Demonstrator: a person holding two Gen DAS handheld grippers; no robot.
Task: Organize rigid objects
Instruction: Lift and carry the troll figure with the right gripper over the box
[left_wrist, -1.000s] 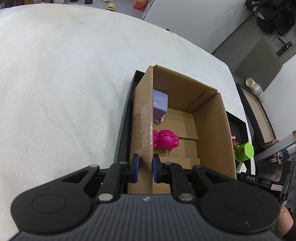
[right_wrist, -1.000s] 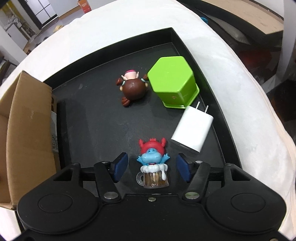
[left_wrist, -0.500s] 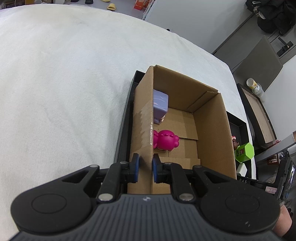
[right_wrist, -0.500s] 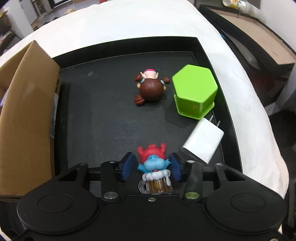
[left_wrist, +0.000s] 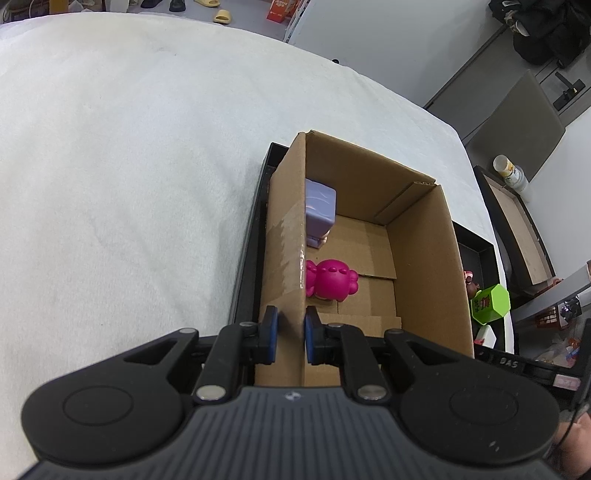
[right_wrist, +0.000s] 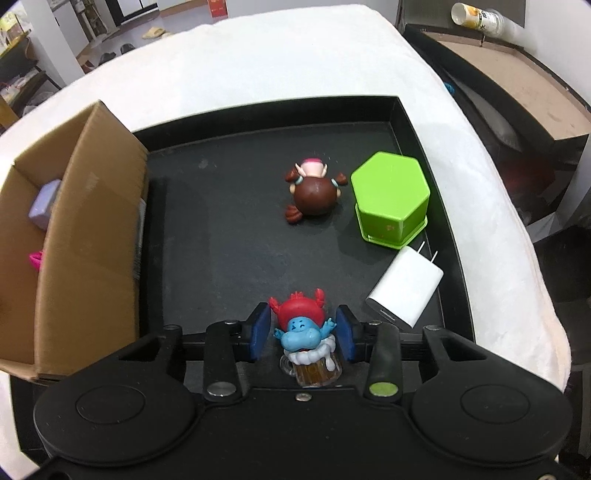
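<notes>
- The right gripper has its two pads squeezed on the little blue toy with red hair, over the black tray.
- The cardboard box sits just to the toy's left.
- The left gripper pinches the box's wall, holding it steady.

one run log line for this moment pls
left gripper: shut on brown cardboard box wall | right gripper: shut on red-haired blue figurine in beer mug | tray: green hexagonal box
</notes>
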